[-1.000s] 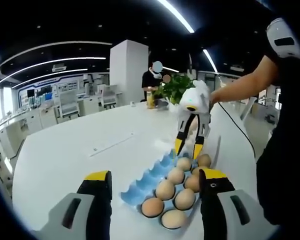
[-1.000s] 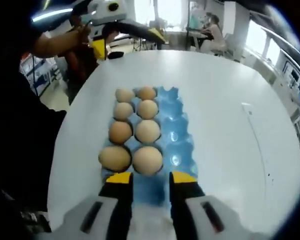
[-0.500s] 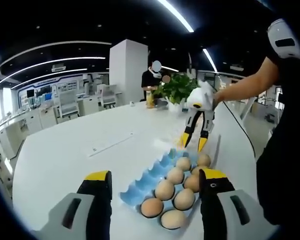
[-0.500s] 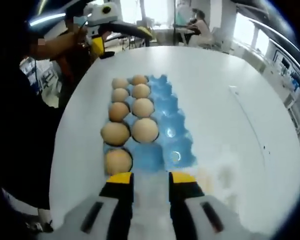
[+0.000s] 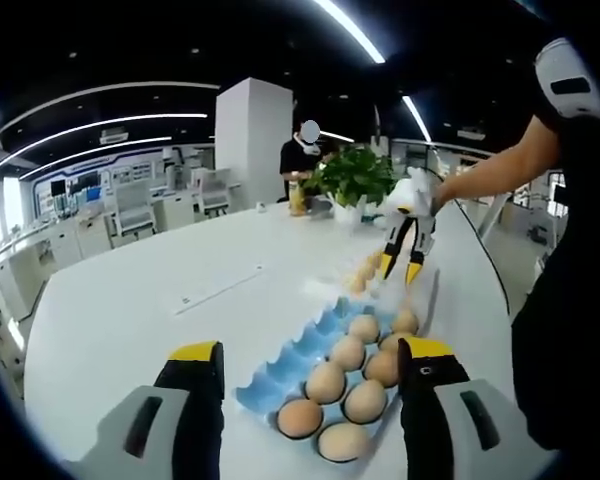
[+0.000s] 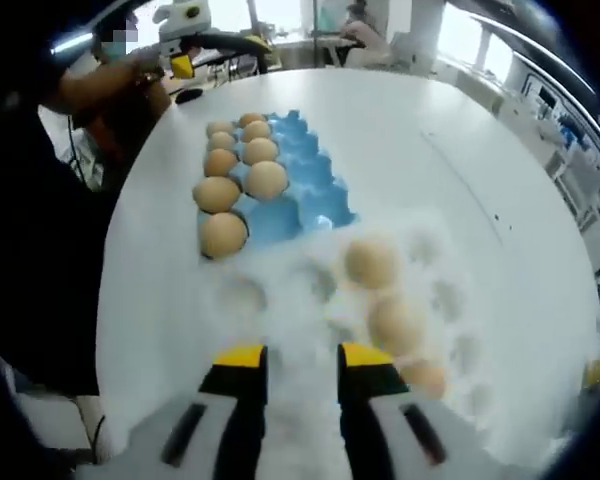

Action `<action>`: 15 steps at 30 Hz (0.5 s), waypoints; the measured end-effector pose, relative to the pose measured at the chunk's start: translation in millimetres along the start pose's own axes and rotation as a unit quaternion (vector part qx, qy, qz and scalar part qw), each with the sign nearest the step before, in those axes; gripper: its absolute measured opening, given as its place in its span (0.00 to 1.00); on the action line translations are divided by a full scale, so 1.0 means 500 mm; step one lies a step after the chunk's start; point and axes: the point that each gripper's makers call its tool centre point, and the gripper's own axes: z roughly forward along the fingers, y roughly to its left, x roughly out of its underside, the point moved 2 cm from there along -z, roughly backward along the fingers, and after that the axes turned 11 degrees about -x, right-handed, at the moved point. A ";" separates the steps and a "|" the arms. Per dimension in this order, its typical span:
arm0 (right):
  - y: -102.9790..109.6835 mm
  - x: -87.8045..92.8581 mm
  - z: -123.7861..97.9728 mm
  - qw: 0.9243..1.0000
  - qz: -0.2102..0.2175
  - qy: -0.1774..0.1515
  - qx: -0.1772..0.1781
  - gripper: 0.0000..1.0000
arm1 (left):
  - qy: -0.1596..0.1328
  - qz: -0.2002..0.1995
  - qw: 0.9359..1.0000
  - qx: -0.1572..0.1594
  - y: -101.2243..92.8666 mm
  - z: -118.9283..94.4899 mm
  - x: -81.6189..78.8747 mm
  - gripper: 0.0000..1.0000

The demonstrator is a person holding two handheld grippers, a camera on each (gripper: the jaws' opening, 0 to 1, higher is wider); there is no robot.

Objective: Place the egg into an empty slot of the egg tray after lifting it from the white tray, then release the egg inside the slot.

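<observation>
The blue egg tray (image 5: 280, 372) lies just ahead of my left gripper (image 5: 310, 350), which is open wide and holds nothing. Several brown eggs (image 5: 326, 382) fill its right-hand rows; the left row of cups is bare. Beyond it my right gripper (image 5: 401, 264) hangs open over eggs (image 5: 364, 272) in the white tray. In the right gripper view, my right gripper (image 6: 302, 357) is open above the white tray (image 6: 275, 300), with three eggs (image 6: 372, 262) to the right of its fingers. The blue tray (image 6: 315, 188) lies farther off, and the left gripper (image 6: 195, 30) is at the top.
A potted plant (image 5: 350, 178) and a yellow bottle (image 5: 300, 198) stand at the table's far end, with a person (image 5: 302, 158) behind them. A paper strip (image 5: 218, 290) lies on the white table (image 5: 130, 310). The holder's arm (image 5: 485, 172) and dark clothing are at the right.
The right gripper has drawn back from the blue tray to over the white tray, staying open and empty. The left gripper has not moved.
</observation>
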 end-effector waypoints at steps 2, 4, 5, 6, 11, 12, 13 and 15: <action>-0.007 0.018 -0.014 1.000 0.016 -0.004 0.011 0.27 | 0.000 0.000 1.000 -0.001 0.000 0.000 0.001 0.72; -0.007 0.032 -0.022 1.000 0.020 0.000 0.016 0.27 | -0.001 -0.001 1.000 0.000 -0.002 0.001 0.000 0.72; -0.010 0.044 -0.029 0.999 0.022 0.003 0.025 0.27 | 0.000 0.000 1.000 0.001 -0.003 0.002 0.001 0.72; -0.011 0.050 -0.031 0.999 0.024 0.006 0.027 0.27 | 0.000 0.000 1.000 0.001 -0.003 0.002 0.001 0.72; -0.028 0.098 -0.054 0.998 0.042 0.024 0.050 0.27 | -0.001 -0.001 1.000 0.002 -0.004 0.002 0.000 0.72; -0.032 0.106 -0.061 0.997 0.044 0.027 0.057 0.27 | 0.000 -0.001 1.000 0.002 -0.004 0.002 0.001 0.72; -0.033 0.109 -0.064 0.997 0.045 0.028 0.059 0.27 | 0.000 0.000 1.000 0.002 -0.004 0.002 0.001 0.72; -0.040 0.126 -0.081 0.995 0.058 0.032 0.070 0.27 | 0.001 0.000 1.000 0.001 -0.002 0.000 0.002 0.71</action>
